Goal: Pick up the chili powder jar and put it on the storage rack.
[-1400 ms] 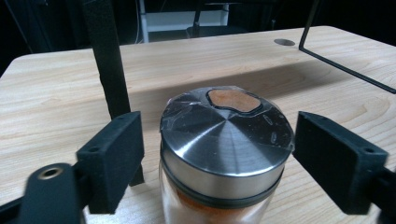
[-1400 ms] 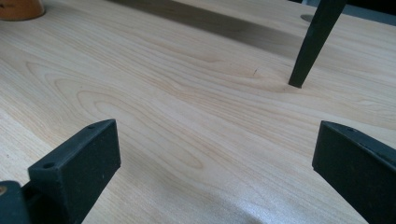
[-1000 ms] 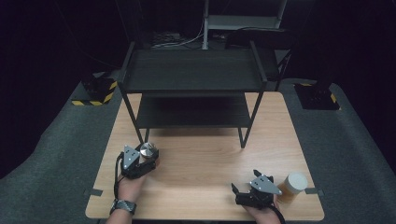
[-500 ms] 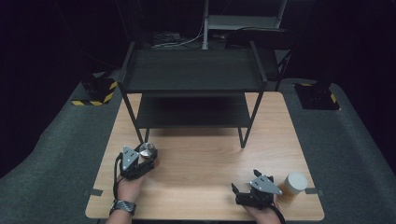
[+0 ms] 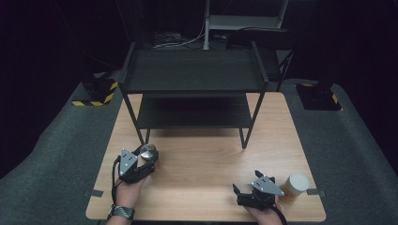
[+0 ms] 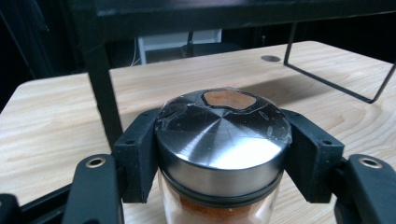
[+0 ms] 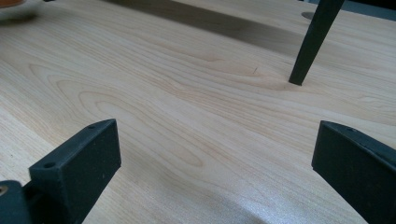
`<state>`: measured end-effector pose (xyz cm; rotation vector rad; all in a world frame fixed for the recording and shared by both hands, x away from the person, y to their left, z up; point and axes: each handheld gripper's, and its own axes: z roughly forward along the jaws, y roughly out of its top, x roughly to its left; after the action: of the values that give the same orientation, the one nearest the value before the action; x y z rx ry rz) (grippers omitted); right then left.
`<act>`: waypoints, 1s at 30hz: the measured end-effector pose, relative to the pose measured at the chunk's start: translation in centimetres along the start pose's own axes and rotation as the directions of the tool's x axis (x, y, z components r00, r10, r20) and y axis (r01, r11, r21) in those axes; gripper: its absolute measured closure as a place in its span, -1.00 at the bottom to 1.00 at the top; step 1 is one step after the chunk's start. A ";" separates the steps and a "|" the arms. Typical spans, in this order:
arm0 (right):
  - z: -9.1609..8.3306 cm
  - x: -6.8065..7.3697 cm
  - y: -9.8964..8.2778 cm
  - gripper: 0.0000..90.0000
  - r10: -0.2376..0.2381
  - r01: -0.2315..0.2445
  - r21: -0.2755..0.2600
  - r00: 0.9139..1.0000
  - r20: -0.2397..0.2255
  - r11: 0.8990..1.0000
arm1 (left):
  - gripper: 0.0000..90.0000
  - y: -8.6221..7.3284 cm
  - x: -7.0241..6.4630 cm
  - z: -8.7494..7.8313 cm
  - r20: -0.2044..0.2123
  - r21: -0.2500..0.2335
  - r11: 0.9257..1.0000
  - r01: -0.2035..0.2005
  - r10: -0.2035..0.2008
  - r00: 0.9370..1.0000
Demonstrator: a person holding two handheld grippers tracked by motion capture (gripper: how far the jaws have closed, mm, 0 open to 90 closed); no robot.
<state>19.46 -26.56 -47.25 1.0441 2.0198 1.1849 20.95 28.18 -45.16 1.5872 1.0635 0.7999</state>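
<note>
Jaws tight around spice jar (image 6: 219, 140)

Table: a pale wooden table (image 5: 206, 159) is sitting on grey carpet.
Rack: a black two-tier shelf rack (image 5: 195, 75) is standing on the table's far half, toward 12 o'clock.
Jar: a metal-lidded spice jar (image 5: 149, 153) is resting at 9 o'clock.
Cup: a white-lidded container (image 5: 294, 186) is standing at 4 o'clock, near the edge.
</note>
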 end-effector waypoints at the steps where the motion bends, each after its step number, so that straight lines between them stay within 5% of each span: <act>1: 0.0 0.0 0.0 -0.98 0.000 0.000 0.001 1.000 0.000 1.000 | -0.22 0.1 -0.1 -0.1 0.004 -0.002 1.000 -0.003 0.003 1.000; 30: 0.0 -0.1 0.0 -0.98 0.004 -0.004 -0.002 1.000 -0.002 1.000 | -0.23 4.5 -1.7 -2.2 0.084 -0.135 0.990 -0.039 0.051 0.995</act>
<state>19.49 -26.64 -47.27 1.0465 2.0190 1.1905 19.40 27.07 -40.24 1.5230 0.8960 0.8083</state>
